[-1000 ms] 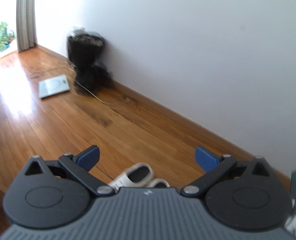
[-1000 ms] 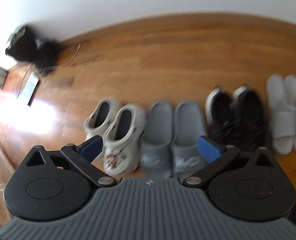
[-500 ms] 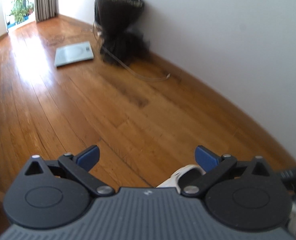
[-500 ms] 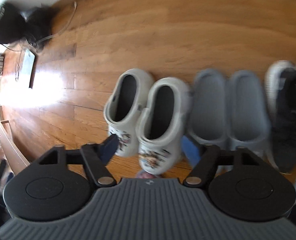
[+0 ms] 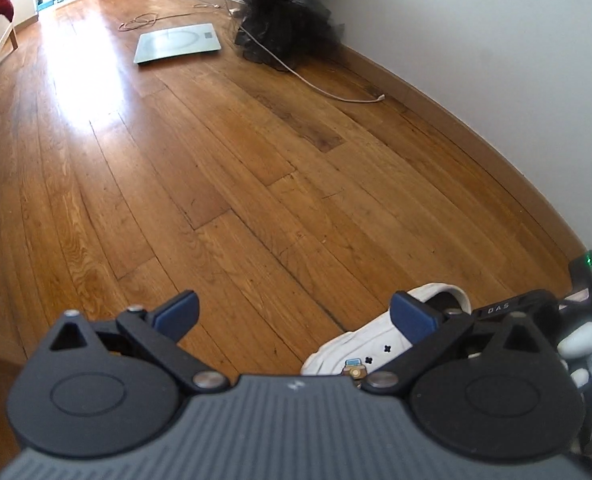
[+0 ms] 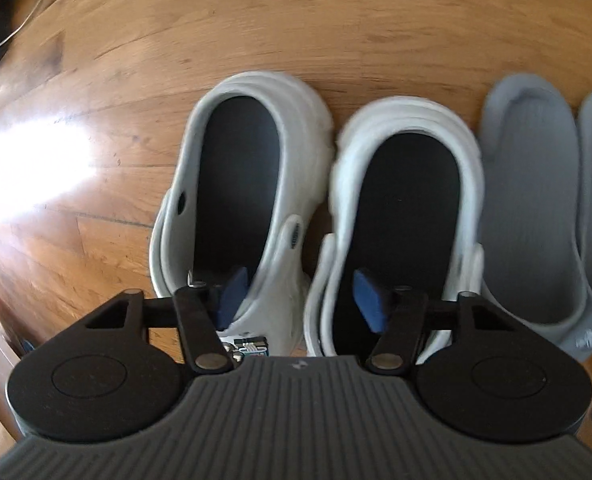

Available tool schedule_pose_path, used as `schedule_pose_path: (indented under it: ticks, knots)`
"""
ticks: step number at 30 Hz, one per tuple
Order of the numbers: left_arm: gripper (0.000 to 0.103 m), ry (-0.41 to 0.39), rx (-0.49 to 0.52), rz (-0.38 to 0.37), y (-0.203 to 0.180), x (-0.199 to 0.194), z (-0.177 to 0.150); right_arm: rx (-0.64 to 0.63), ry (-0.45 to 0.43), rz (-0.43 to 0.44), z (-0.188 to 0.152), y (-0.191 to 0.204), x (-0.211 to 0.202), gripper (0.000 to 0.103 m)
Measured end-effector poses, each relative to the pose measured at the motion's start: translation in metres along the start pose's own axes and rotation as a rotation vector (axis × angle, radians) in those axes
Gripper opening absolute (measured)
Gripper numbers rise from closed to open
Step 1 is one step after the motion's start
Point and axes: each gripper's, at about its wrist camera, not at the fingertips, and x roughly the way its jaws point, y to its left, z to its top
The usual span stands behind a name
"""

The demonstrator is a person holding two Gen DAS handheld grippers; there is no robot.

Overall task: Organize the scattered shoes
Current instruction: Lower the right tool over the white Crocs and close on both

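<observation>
1. On the wooden floor point(image 6: 255, 40) by the wall, two white clogs stand side by side, toes toward the camera: the left clog point(image 6: 239, 184) and the right clog point(image 6: 408, 200), almost touching along their inner sides
2. Just right of them lie grey slides point(image 6: 536, 208), so the pairs already form a row; judging by that, the clogs are the end of the line
3. Right hand-held gripper point(image 6: 302, 298) sits over the seam between the clogs, one blue pad inside each shoe's opening, the two inner walls between them. Its jaws have just been closing to about half width; whether the pads press the walls yet I cannot tell
4. That straddle looks meant to pinch both clogs together, so the pair moves as one
5. Left hand-held gripper point(image 5: 296, 316) is wide open and holds nothing; bare floor shows between its pads, and the left clog point(image 5: 376, 340) lies partly behind its right finger, beside the other tool
6. A scale point(image 5: 177, 42) and a black heap point(image 5: 287, 28) lie well apart, near the wall
</observation>
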Motion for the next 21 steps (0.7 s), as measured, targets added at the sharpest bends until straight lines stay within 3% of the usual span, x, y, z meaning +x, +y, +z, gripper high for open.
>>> schedule_pose_path:
  ticks: [3,5,7,9,11,12,16,21]
  knots:
    - [0.103,-0.001,-0.001,-0.012,-0.003,-0.001,0.002,-0.007,0.031,-0.024,-0.006,0.005,0.006,0.056]
    - [0.103,-0.01,-0.001,-0.018,-0.003,0.006,0.005,-0.002,0.04,-0.049,-0.01,0.007,0.01,0.062]
    - [0.103,-0.013,-0.005,-0.017,-0.003,0.009,0.006,0.016,0.042,-0.085,-0.013,0.008,0.015,0.075]
    - [0.103,-0.015,-0.015,-0.005,0.0,0.009,0.007,0.027,0.059,-0.122,-0.015,0.011,0.023,0.078]
    - [0.103,-0.015,-0.03,0.011,0.005,0.014,0.008,0.018,0.064,-0.138,-0.018,0.015,0.029,0.071]
    - [0.103,-0.015,-0.04,0.02,0.007,0.018,0.009,0.012,0.066,-0.146,-0.02,0.017,0.032,0.056]
    - [0.103,-0.006,-0.086,0.04,0.017,0.025,0.013,-0.033,0.032,-0.182,-0.033,0.03,0.028,0.027]
    - [0.103,0.005,-0.122,0.044,0.021,0.03,0.017,-0.007,0.007,-0.161,-0.037,0.023,0.015,0.024]
